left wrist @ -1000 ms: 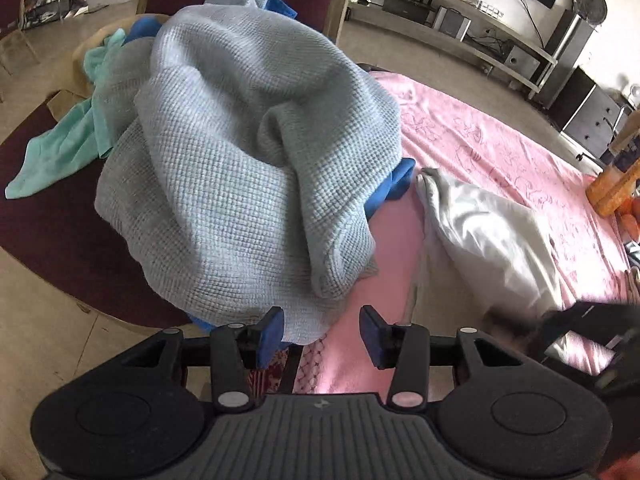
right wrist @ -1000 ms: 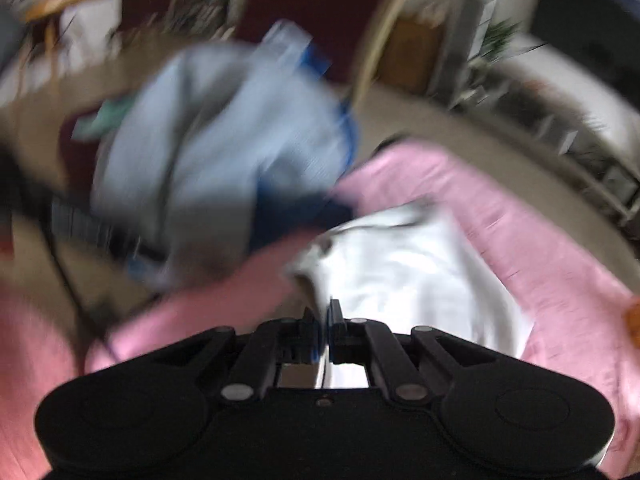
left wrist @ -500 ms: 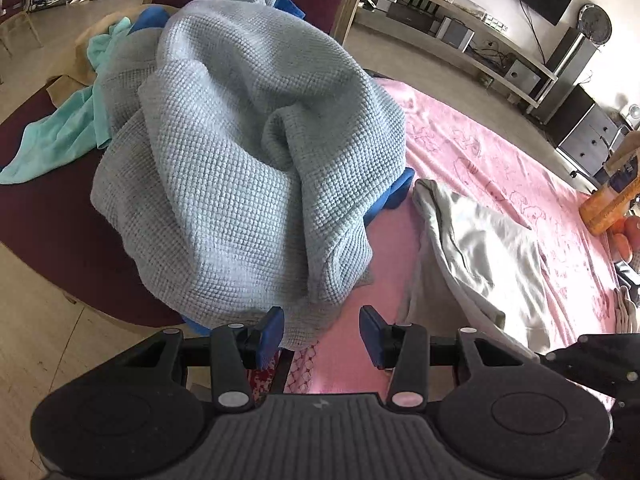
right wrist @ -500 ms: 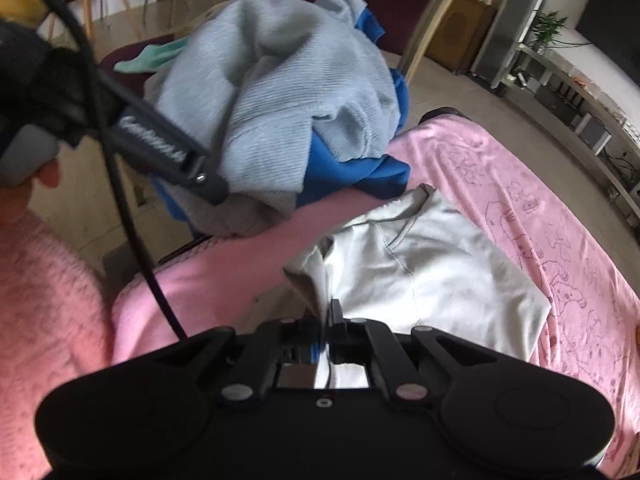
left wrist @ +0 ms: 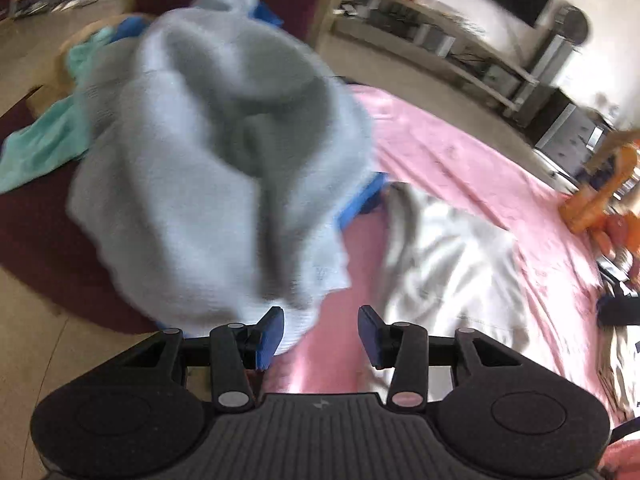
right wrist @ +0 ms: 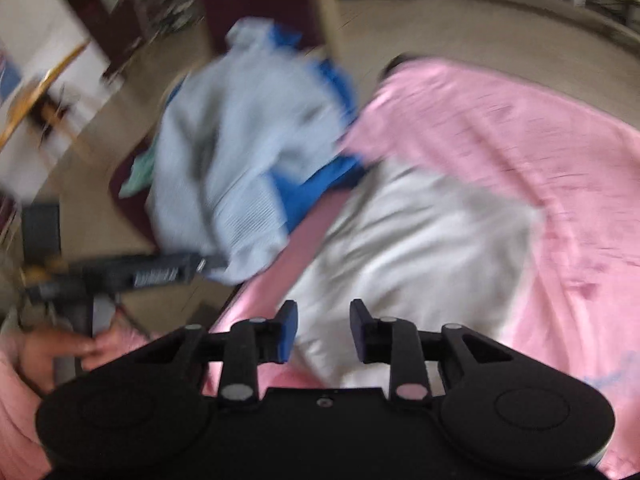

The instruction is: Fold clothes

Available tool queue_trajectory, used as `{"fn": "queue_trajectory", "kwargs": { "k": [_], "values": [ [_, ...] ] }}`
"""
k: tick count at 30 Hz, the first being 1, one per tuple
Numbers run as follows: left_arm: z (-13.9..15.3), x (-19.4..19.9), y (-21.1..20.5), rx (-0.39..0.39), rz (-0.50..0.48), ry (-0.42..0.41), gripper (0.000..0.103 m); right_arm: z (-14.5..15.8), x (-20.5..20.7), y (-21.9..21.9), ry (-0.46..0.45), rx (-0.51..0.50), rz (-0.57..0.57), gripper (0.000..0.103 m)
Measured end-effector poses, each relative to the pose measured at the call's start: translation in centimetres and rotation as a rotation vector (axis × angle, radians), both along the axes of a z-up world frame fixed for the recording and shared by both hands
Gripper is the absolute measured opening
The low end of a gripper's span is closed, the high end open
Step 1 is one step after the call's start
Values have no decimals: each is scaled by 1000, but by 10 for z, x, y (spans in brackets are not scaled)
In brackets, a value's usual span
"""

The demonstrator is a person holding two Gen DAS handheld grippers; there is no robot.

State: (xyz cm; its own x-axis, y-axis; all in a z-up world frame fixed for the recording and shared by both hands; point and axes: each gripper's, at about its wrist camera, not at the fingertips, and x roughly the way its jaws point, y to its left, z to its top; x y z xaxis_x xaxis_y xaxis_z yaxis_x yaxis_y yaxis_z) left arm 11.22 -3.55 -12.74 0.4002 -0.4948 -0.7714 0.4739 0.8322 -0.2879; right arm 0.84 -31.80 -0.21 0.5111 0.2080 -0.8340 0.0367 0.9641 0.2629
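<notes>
A white garment lies crumpled on the pink sheet, and the right wrist view also shows this white garment. My right gripper hovers over its near edge. Its jaws are opening and the cloth lies below them, not pinched. My left gripper is open over the sheet, its jaws closing slightly with nothing between them. A heap topped by a grey knit garment sits to the left, just beyond the left finger. Both views are motion-blurred.
Under the grey knit lie a blue garment and a teal one on a dark red seat. Orange objects stand at the sheet's right edge. A low shelf unit lines the far wall. A hand shows at lower left.
The right gripper was shut on the white garment's edge; it has let go, lifted and rolled. The garment now lies flatter on the sheet. The left gripper has barely moved.
</notes>
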Motion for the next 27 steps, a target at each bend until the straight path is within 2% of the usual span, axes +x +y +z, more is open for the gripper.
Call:
{"fn": "queue_trajectory", "kwargs": {
  "k": [2,4,6,7,9,10,14,16,19,21,25,26,27],
  "values": [
    [-1,-8,-20,5,-55,-13,38,8,-12,-14,-41,-117,-8,31],
    [-5,-17,-48,30,-115,-23,34,0,-22,-20,-79,-252,23,29],
    [-12,-24,-75,41,-169,-11,31,-20,-29,-23,-105,-310,78,20],
    [-16,-26,-86,38,-187,0,30,-32,-30,-24,-108,-316,99,18],
    [-24,-25,-105,36,-201,1,22,-55,-27,-22,-120,-304,114,18],
    [-29,-24,-113,47,-204,-5,22,-66,-25,-21,-123,-293,116,18],
    [-48,-16,-117,157,-163,31,22,-100,-10,-15,-116,-169,124,18],
    [-55,-12,-112,207,-131,48,24,-115,-2,-11,-100,-135,126,18],
    [-55,-10,-105,200,-119,54,24,-140,1,-6,-4,-153,145,18],
    [-55,-11,-105,206,-123,46,24,-141,-14,-5,8,-192,174,18],
    [-50,-17,-106,228,-137,15,23,-134,-54,-17,88,-221,208,17],
    [-46,-21,-104,224,-145,-1,16,-131,-62,-21,97,-231,203,17],
    [-40,-28,-103,202,-171,-20,16,-127,-69,-26,102,-237,193,17]
  ]
}}
